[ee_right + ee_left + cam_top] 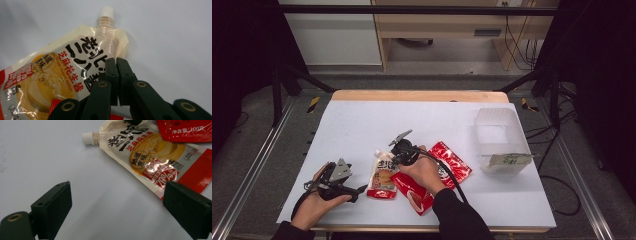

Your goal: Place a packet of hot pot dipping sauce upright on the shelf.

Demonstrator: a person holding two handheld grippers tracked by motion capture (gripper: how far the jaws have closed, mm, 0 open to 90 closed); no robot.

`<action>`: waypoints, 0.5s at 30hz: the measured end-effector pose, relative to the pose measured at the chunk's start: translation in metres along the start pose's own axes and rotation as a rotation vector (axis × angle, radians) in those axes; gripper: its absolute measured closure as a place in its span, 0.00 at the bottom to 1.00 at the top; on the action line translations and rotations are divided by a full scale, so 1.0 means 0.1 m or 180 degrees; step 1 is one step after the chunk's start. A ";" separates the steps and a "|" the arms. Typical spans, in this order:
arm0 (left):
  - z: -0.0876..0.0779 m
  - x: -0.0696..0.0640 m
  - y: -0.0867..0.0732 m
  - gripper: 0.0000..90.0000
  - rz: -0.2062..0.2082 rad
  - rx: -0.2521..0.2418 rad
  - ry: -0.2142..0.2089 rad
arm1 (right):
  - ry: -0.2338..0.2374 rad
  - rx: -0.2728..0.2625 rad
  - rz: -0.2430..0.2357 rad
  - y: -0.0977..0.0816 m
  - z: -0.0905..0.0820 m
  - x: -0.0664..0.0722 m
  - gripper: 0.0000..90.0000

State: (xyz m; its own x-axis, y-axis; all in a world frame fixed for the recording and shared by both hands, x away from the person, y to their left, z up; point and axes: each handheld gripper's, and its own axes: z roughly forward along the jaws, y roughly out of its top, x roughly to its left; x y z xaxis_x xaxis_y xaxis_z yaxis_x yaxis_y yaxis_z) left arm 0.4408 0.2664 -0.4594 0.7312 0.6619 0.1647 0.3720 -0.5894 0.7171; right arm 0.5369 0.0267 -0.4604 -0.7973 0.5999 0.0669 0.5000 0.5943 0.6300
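Observation:
A cream spouted sauce pouch (382, 175) (62, 75) with a white cap, black lettering and a red bottom lies flat on the white table (362, 125). My right gripper (394, 158) (116, 61) stands over its upper end, jaws pressed together on the pouch's shoulder just beside the spout. My left gripper (357, 186) (117, 192) rests low at the front left of the table, open, with bare table between its fingers. In the left gripper view the pouch (150, 157) lies ahead and to the right, apart from both fingers.
Two red packets lie under and beside the right hand, one (453, 165) to its right, one (414, 194) nearer the front edge. A clear plastic bin (499, 131) stands at the right, a pale green packet (511, 159) lying across its near rim.

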 end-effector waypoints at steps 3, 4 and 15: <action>-0.02 0.03 0.00 0.09 -0.0047 -0.0040 0.0011 | -0.0034 -0.0094 -0.0091 0.04 -0.04 0.05 1.00; -0.03 0.03 -0.01 0.09 -0.0059 -0.0047 0.0022 | -0.0043 -0.0134 -0.0129 0.06 -0.06 0.07 1.00; -0.07 0.05 0.01 0.09 -0.0117 -0.0140 0.0012 | -0.0043 -0.0317 -0.0334 0.30 -0.17 0.22 1.00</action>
State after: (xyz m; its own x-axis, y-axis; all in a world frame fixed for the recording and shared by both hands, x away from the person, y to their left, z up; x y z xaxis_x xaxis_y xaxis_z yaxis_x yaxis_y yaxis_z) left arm 0.4408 0.2725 -0.4526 0.7154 0.6844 0.1403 0.3730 -0.5439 0.7517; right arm 0.5288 0.0490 -0.4271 -0.8385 0.5448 -0.0134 0.3775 0.5985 0.7066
